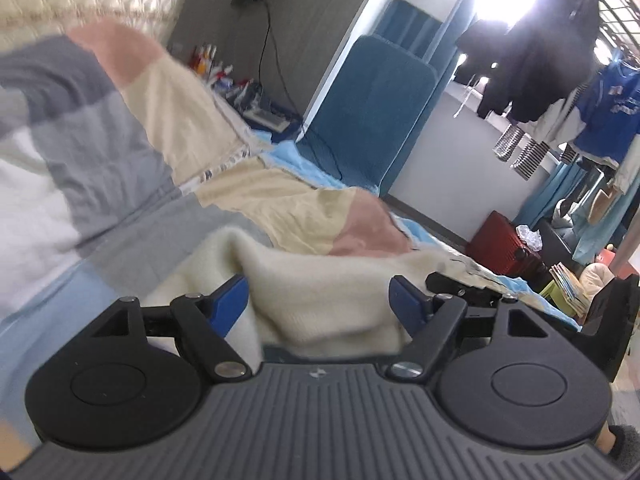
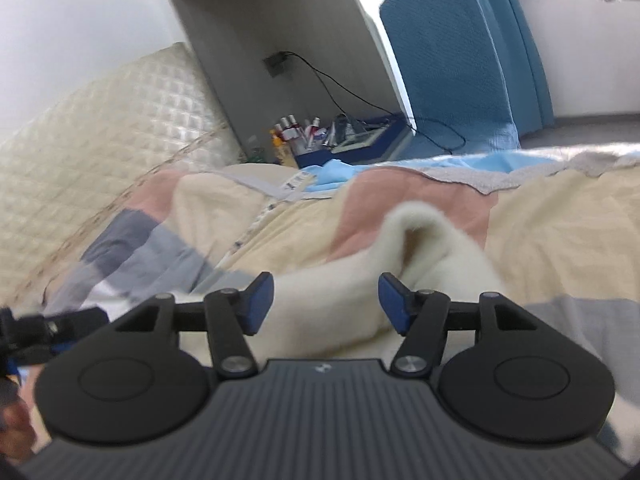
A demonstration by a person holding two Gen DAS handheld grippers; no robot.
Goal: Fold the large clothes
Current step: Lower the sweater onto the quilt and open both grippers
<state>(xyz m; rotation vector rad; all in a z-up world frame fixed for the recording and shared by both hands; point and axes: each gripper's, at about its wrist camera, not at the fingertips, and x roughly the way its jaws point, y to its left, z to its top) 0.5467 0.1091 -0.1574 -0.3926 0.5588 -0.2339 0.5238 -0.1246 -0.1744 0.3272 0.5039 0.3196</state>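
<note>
A cream fleece garment (image 1: pixel 320 280) lies rumpled on the bed. My left gripper (image 1: pixel 319 304) is open, its blue fingers (image 1: pixel 230 300) spread to either side of a fold of the fleece, which bulges between them. In the right wrist view the same cream garment (image 2: pixel 332 296) rises in a hump (image 2: pixel 416 232). My right gripper (image 2: pixel 326 304) is open too, with the fleece lying between its blue fingers (image 2: pixel 392 300). The right gripper's black body (image 1: pixel 460 284) shows at the right in the left wrist view.
A patchwork quilt (image 2: pixel 560 220) of cream, pink and grey covers the bed. A quilted headboard (image 2: pixel 100 128) stands at the left. A bedside table with bottles (image 2: pixel 304 132), a blue chair (image 2: pixel 452 60), a red suitcase (image 1: pixel 504 240) and hanging clothes (image 1: pixel 560 60) lie beyond.
</note>
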